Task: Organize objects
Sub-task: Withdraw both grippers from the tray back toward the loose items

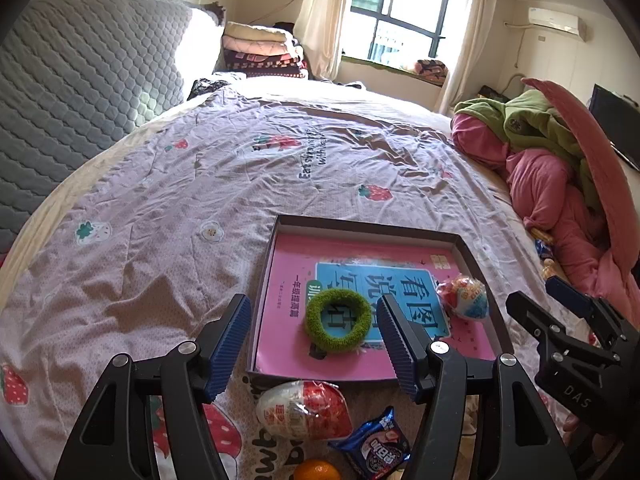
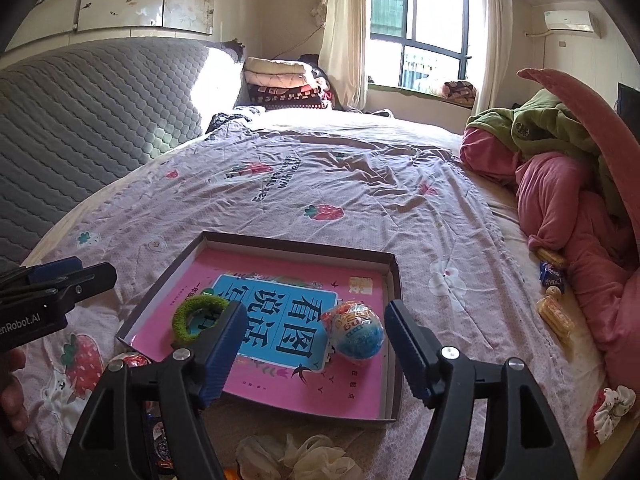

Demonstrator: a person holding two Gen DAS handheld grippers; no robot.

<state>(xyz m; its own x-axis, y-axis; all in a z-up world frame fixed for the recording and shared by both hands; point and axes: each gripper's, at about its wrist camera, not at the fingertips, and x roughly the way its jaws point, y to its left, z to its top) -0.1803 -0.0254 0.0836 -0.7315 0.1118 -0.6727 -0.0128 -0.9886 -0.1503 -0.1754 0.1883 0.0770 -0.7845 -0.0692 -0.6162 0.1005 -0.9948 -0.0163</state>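
A shallow brown box (image 1: 362, 229) (image 2: 296, 243) lies on the bed with a pink book (image 1: 288, 280) (image 2: 352, 392) flat inside. On the book rest a green fuzzy hair ring (image 1: 338, 320) (image 2: 196, 314) and a blue-and-red wrapped egg (image 1: 464, 298) (image 2: 354, 328). My left gripper (image 1: 314, 344) is open and empty, just above the green ring. My right gripper (image 2: 314, 344) is open and empty, close above the blue egg; it also shows in the left wrist view (image 1: 560, 304). A red-and-white wrapped egg (image 1: 304, 410), a blue snack packet (image 1: 376, 446) and an orange (image 1: 316, 471) lie in front of the box.
The bed has a pink strawberry-print sheet (image 1: 200, 208). A pile of pink and green bedding (image 2: 568, 184) fills the right side, with small snack packets (image 2: 554, 312) and a floral scrunchie (image 2: 610, 410) beside it. A cream scrunchie (image 2: 304, 458) lies before the box. A grey headboard (image 1: 80, 80) is at left.
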